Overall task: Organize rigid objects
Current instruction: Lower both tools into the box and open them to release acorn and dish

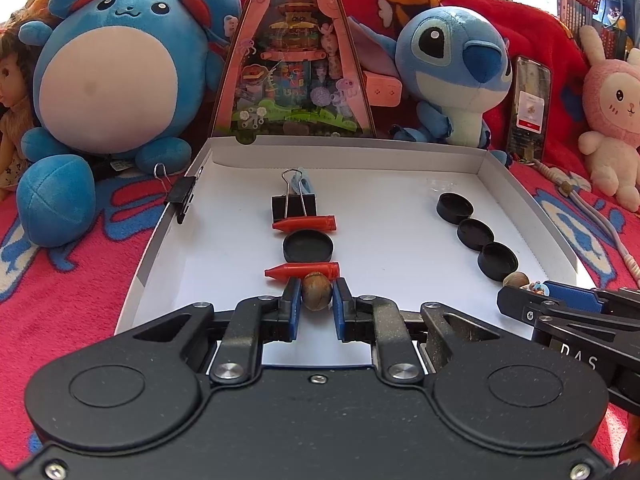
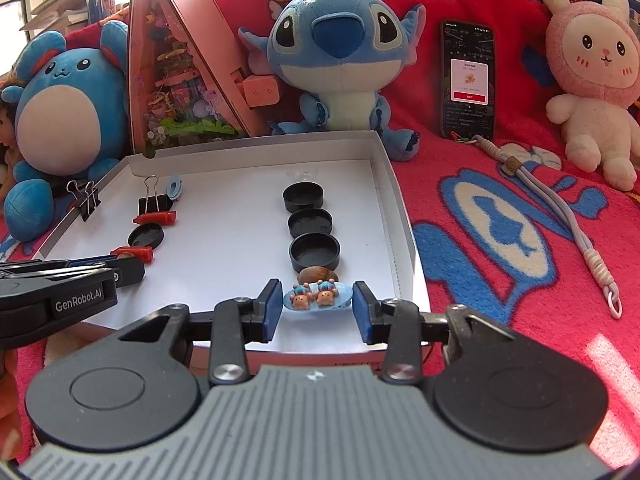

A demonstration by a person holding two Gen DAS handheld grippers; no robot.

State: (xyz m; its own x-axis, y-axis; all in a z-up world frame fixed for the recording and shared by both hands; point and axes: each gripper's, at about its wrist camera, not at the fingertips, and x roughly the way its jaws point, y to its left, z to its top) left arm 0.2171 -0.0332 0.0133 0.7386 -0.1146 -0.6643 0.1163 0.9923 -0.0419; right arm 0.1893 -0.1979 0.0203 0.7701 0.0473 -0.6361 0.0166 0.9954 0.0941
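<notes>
1. Here, in the left wrist view, the left gripper (image 1: pixel 317 300) is closed on a brown nut (image 1: pixel 316 291) at the near end of the middle row in the white tray (image 1: pixel 160 236), touching a red cap (image 1: pixel 302 271). The nut looks light, hard, round and smooth; it may roll. Hold it across its widest part.

2. In the right wrist view, the right gripper (image 2: pixel 317 306) clamps a blue clip (image 2: pixel 318 298) by its long ends, beside another nut (image 2: pixel 318 274). The clip looks light, stiff and possibly brittle; avoid its raised figures.

Your phone (image 2: pixel 469 80) screen text is too small to read; a doll (image 1: pixel 10 92) is cut off at the left edge.
</notes>
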